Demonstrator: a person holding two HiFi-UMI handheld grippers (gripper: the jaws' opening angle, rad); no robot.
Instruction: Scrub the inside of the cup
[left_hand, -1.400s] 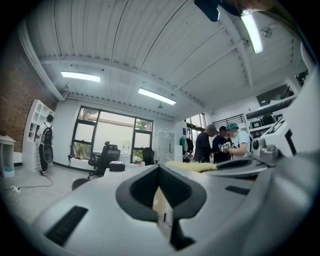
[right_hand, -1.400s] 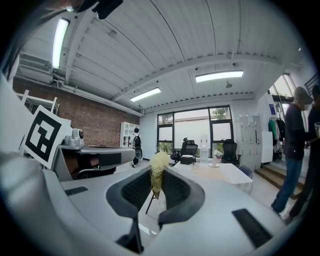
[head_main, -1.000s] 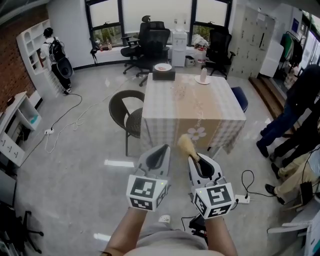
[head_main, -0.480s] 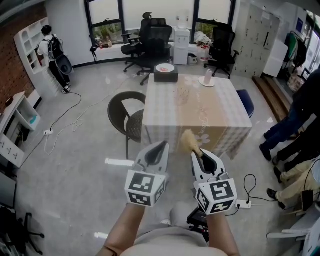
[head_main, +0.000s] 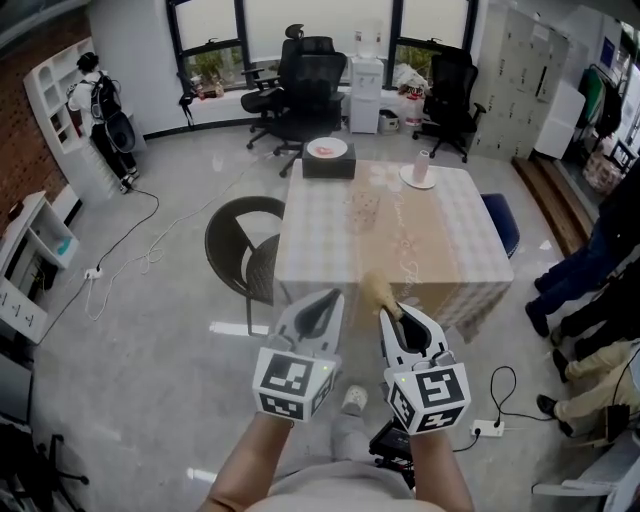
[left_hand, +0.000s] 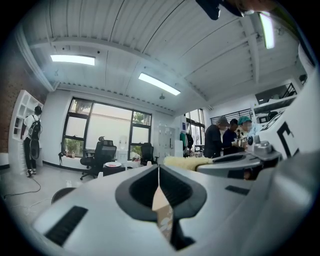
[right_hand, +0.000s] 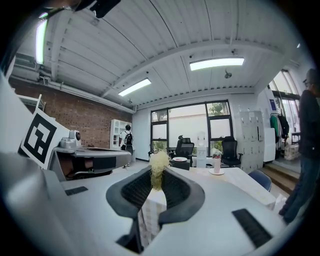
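Note:
A clear glass cup (head_main: 363, 209) stands near the middle of the checked-cloth table (head_main: 450, 250), well ahead of both grippers. My right gripper (head_main: 391, 313) is shut on a yellowish bristly brush (head_main: 377, 291), whose tuft pokes out past the jaw tips and shows in the right gripper view as the brush (right_hand: 159, 163) between that gripper's (right_hand: 158, 174) jaws. Beside it, my left gripper (head_main: 320, 303) is shut with nothing in it; in the left gripper view its jaws (left_hand: 159, 169) meet in a thin line. Both are held level in the air short of the table's near edge.
A pink cup on a saucer (head_main: 421, 171) and a black box with a plate (head_main: 327, 156) stand at the table's far side. A brown round chair (head_main: 243, 236) is left of the table and a blue seat (head_main: 502, 222) right of it. People (head_main: 590, 275) stand at the right, with a power strip (head_main: 486, 428) on the floor.
Both grippers have moved together toward the table, which now looks nearer and larger. The brush stays in the right gripper. The left gripper stays shut.

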